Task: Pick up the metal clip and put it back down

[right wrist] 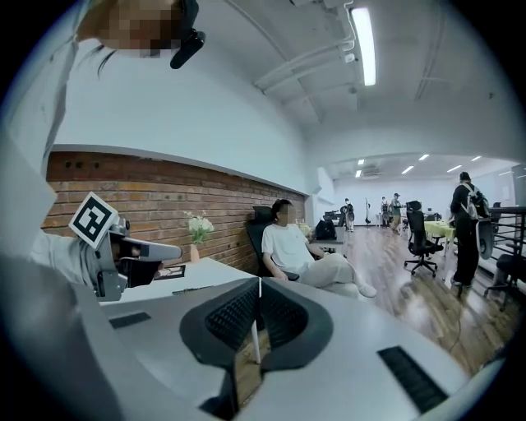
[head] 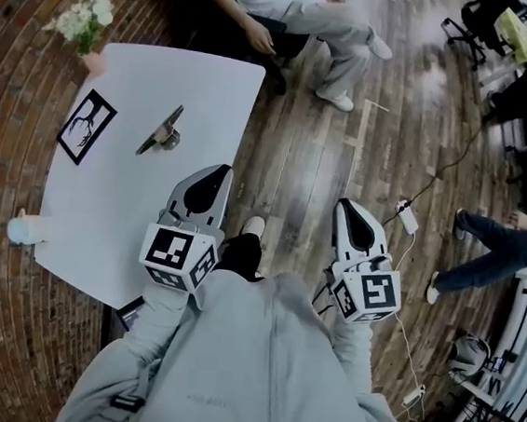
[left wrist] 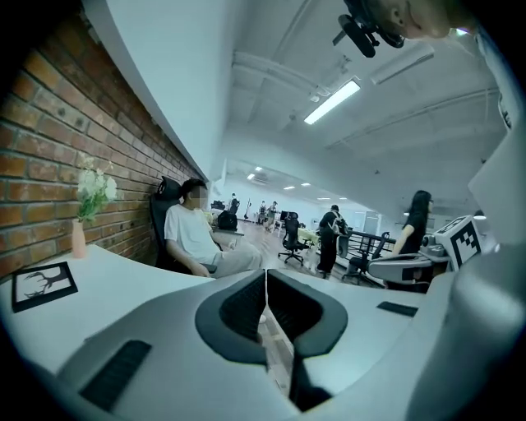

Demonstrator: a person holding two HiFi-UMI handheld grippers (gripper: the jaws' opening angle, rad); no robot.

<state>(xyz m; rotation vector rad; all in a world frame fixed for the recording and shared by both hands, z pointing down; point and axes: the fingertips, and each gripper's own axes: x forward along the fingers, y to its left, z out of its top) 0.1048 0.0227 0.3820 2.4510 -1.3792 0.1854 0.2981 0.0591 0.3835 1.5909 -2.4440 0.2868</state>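
- The metal clip (head: 162,131) lay on the white counter (head: 166,73), towards its middle, with bare surface all round it. It was just beside the framed picture (head: 87,126) and well apart from the vase of flowers (head: 84,25) at the far corner.
- My left tongs (head: 217,174) were clenched on nothing, the two pads pressed together. They hung over the near edge of the counter, short of the clip and not touching it.
- My right tongs (head: 346,208) were likewise clenched and empty, out over the wooden floor beside the counter.
- I judged the clip to be light, stiff and not fragile. Bare metal would probably be slippery against my pads.
- One long flat arm seemed to slope up off the counter from a rounder body. That raised arm looked the best place to grip, across its flat faces, since the tongs could get round it without scraping the surface. A grip on the rounded body would likely slide.
- I could read no brand or writing anywhere. The framed picture showed only a black drawing, and the cubes on my tongs carried square markers, not words.
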